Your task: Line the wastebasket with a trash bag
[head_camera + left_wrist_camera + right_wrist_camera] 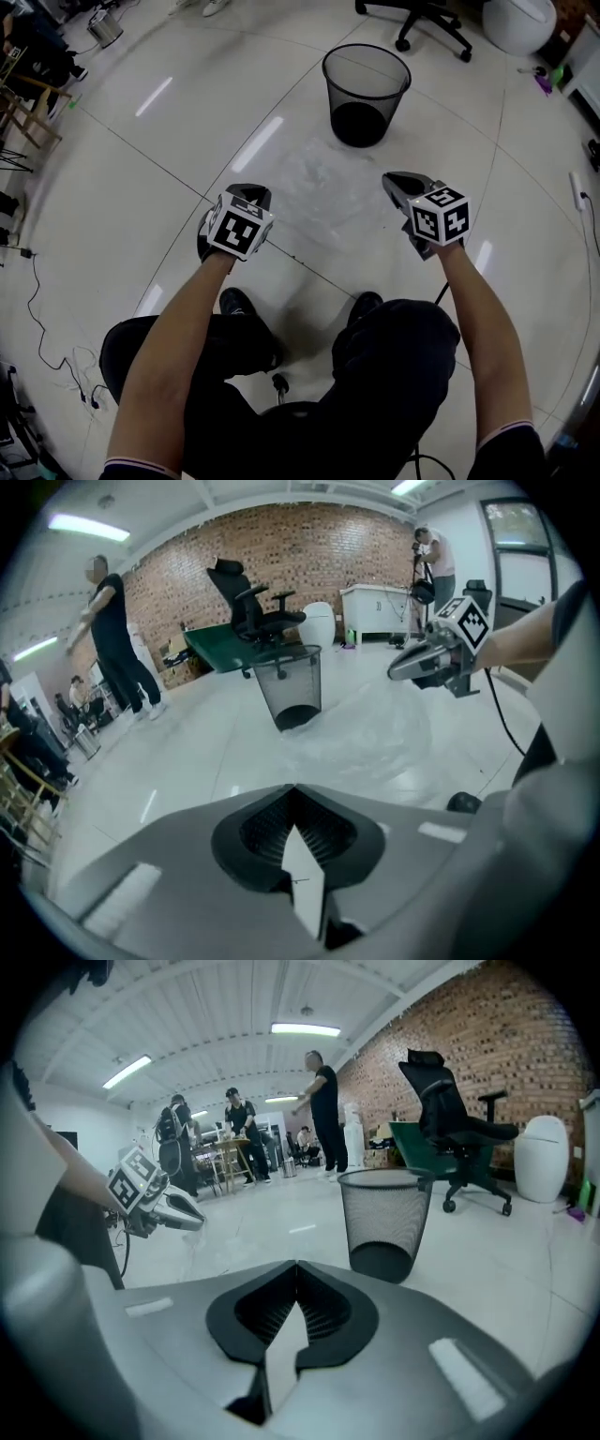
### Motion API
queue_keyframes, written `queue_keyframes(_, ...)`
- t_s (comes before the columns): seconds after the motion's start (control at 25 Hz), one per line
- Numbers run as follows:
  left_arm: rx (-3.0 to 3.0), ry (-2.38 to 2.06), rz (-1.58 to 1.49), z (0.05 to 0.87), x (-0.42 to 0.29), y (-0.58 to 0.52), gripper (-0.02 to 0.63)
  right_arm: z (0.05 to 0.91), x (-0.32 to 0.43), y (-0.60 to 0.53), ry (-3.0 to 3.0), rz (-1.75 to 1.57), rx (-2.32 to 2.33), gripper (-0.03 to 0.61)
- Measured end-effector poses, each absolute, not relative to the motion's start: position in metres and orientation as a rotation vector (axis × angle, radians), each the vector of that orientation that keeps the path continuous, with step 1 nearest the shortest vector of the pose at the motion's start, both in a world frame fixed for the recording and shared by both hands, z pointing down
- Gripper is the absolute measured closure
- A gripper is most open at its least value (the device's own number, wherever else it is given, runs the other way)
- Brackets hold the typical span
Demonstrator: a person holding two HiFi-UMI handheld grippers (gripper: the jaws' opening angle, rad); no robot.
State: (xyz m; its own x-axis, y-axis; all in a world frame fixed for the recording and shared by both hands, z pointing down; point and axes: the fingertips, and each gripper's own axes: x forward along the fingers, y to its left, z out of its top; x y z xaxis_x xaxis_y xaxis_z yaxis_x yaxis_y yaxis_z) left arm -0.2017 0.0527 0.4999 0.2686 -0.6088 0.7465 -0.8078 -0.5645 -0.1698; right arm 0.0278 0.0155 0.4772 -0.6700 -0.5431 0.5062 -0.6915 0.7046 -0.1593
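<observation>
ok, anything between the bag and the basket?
Nothing visible. The bag spreads over the floor between the left gripper and right gripper, both shut. The basket stands upright and open just beyond it, with nothing between them. The chair is behind the basket, out of the way.

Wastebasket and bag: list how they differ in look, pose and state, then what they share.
The wastebasket is black mesh; the bag is clear film. The wastebasket stands upright and round; the bag is limp and crumpled. The wastebasket stands free; the bag seems held between the left gripper and right gripper. Both look empty; the bag is not yet in the wastebasket.
</observation>
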Motion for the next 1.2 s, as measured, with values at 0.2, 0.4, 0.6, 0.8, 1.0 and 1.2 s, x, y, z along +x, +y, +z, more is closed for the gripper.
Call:
queue_keyframes(0.2, 2.368, -1.355, 1.197, 0.425, -0.216, 0.039, 0.603, 0.406, 0.024, 0.013, -2.575, 0.371, 1.028, 0.577)
queue_keyframes(0.4, 2.446, -1.44, 1.098, 0.356, -0.209, 0.031, 0.603, 0.344, 0.033, 0.015, -2.63, 0.273, 1.13, 0.577)
queue_keyframes(0.6, 2.531, -1.479, 0.968, 0.301, -0.185, 0.036, 0.603, 0.288, 0.048, 0.021, -2.643, 0.182, 1.217, 0.577)
queue_keyframes(0.8, 2.626, -1.473, 0.813, 0.242, -0.157, 0.043, 0.603, 0.235, 0.064, 0.033, -2.647, 0.096, 1.289, 0.577)
queue_keyframes(1.0, 2.683, -1.477, 0.69, 0.2, -0.145, 0.051, 0.603, 0.2, 0.078, 0.05, -2.63, 0.009, 1.353, 0.577)
queue_keyframes(1.2, 2.718, -1.479, 0.603, 0.175, -0.139, 0.05, 0.603, 0.174, 0.089, 0.059, -2.614, -0.039, 1.409, 0.577)
